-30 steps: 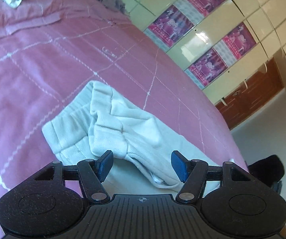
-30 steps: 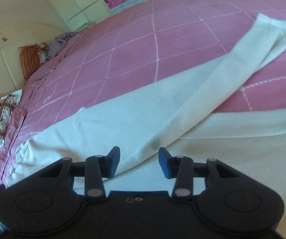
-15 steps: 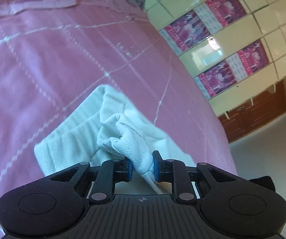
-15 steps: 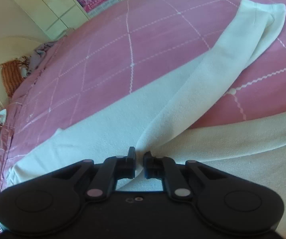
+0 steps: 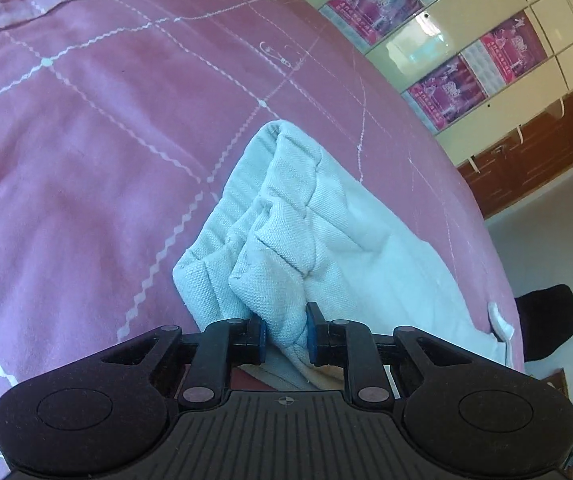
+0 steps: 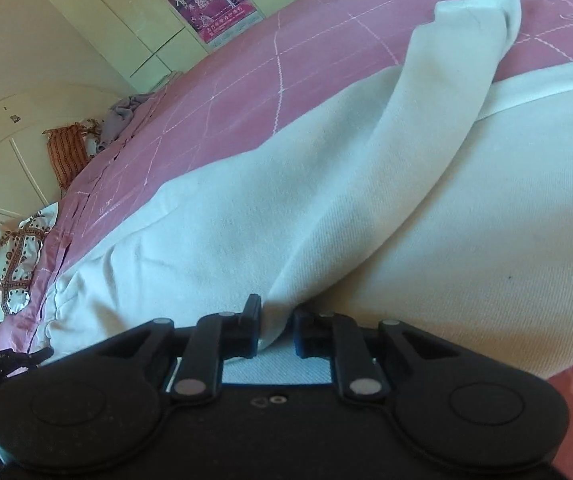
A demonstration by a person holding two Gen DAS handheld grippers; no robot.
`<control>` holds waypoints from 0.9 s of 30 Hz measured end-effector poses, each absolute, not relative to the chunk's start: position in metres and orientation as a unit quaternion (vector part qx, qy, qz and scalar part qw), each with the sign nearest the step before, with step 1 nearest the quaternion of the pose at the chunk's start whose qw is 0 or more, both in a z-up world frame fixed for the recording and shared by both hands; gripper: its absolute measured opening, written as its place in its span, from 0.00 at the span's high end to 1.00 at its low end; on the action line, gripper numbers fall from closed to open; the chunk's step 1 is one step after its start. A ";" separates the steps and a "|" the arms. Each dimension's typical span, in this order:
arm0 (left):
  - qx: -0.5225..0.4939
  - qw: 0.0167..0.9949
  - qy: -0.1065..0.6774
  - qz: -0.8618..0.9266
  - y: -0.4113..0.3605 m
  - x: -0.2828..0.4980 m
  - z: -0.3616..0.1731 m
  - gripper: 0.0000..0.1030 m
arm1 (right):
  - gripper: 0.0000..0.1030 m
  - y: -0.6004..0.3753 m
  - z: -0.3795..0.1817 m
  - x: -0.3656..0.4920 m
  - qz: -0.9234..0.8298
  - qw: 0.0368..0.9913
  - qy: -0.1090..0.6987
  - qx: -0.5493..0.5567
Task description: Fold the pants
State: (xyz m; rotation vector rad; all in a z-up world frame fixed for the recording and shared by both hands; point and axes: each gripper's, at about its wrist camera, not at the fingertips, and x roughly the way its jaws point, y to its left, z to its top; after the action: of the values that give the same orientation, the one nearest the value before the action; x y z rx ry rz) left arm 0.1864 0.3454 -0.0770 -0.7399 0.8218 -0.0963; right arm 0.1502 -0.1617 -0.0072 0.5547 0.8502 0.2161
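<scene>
Your left gripper (image 5: pixel 285 338) has its jaws pinching a bunched fold of the pale white woven cotton pants (image 5: pixel 306 240), the blue pads pressed into the cloth from both sides. The pinched wad rises straight ahead of the jaws in a crumpled ridge, and the rest of that end of the garment lies spread on the pink quilted bedspread with white zigzag stitching (image 5: pixel 86 140), running off toward the right edge of the bed. A dark object (image 5: pixel 546 320) sits past the bed's edge on the right, too dim to identify.

Your right gripper (image 6: pixel 276 330) has a raised crease of the same pants (image 6: pixel 246 220) between its jaws, which are opening slightly at this moment; the cloth fills the gap and both pads touch it. From the jaws the crease climbs away as a long folded leg (image 6: pixel 446 100) that crosses over the flat part of the garment and ends on the bedspread (image 6: pixel 286 40) near the top right. The flat body of the pants covers the bed on both sides of the jaws.

Cream wardrobe doors with magenta posters (image 5: pixel 446 92) stand beyond the bed, and a patterned pillow (image 6: pixel 10 264) lies at the far left in the right wrist view.
</scene>
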 end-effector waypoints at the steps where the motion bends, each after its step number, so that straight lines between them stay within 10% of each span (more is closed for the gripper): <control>1: -0.350 0.856 0.378 -0.047 0.346 0.185 -0.070 0.82 | 0.87 -0.162 -0.004 0.151 0.105 0.870 0.406 0.260; 11: -0.273 0.877 0.395 -0.012 0.343 0.181 -0.055 0.80 | 0.88 -0.152 -0.013 0.138 0.101 0.868 0.416 0.251; 16: -0.245 0.899 0.361 0.041 0.328 0.147 -0.024 0.76 | 0.48 -0.163 0.016 0.115 0.094 0.891 0.382 0.225; 20: -0.223 0.919 0.321 0.056 0.311 0.135 0.000 0.74 | 0.48 -0.185 0.049 0.116 0.058 0.917 0.344 0.193; 24: -0.134 0.914 0.381 0.048 0.271 0.169 -0.018 0.41 | 0.50 -0.185 0.057 0.164 -0.001 0.920 0.361 0.154; 27: -0.058 0.913 0.402 0.051 0.241 0.181 -0.040 0.37 | 0.49 -0.189 0.042 0.206 -0.040 0.908 0.400 0.120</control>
State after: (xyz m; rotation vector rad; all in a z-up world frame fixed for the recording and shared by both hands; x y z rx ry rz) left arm 0.1808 0.2415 -0.0397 -0.1193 0.8274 0.1047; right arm 0.2063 -0.1895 0.0421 0.2468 0.8256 -0.0829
